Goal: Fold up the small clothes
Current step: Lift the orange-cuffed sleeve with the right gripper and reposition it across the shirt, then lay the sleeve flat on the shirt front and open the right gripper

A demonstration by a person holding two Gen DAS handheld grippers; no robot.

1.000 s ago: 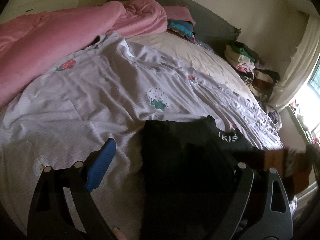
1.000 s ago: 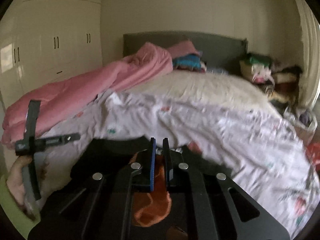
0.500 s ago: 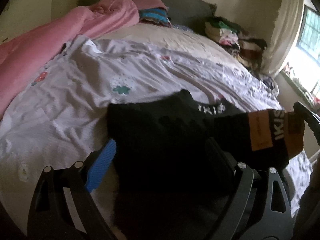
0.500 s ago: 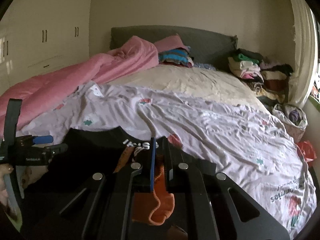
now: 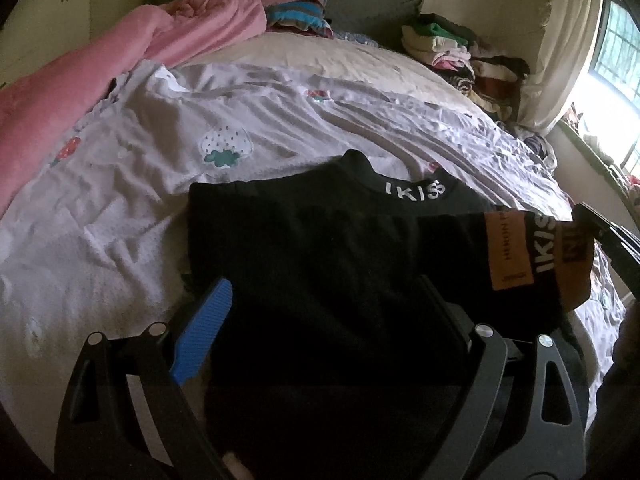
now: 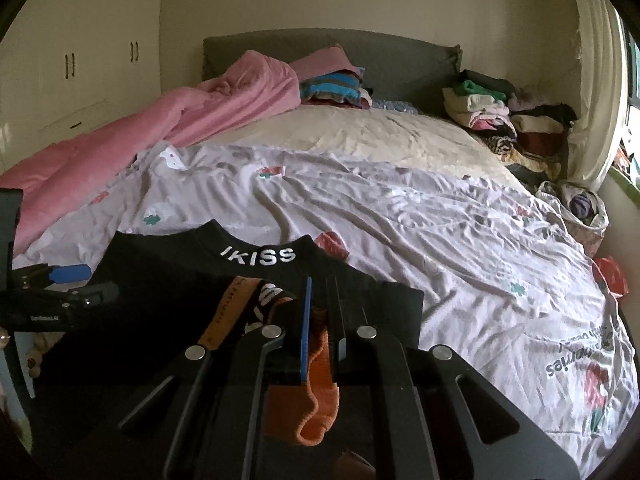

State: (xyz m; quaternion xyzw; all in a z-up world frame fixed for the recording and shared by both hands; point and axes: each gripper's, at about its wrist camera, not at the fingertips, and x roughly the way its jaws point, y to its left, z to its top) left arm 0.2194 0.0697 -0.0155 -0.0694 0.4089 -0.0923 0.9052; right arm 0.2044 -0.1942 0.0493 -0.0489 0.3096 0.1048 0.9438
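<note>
A black sweater [image 5: 320, 248] with "IKISS" on the collar lies on the lilac sheet [image 5: 120, 184] at the bed's near edge. It also shows in the right wrist view [image 6: 168, 280]. My left gripper [image 5: 324, 304] is open, its jaws astride the sweater's near part. My right gripper [image 6: 318, 300] is shut on the sweater's orange cuff [image 6: 320, 404], holding the sleeve [image 5: 520, 256] across the sweater's right side. The right gripper's tip shows at the right edge of the left wrist view [image 5: 608, 236].
A pink duvet [image 6: 160, 128] lies along the left of the bed. Folded clothes [image 6: 332, 88] sit by the grey headboard, and a pile of clothes [image 6: 504, 116] at the far right corner. A bag of clothes [image 6: 580, 208] stands beside the bed, by the curtain.
My right gripper has carried the sleeve with the orange cuff leftward over the sweater's right side. My left gripper has shifted right, so the sweater now fills the space between its jaws.
</note>
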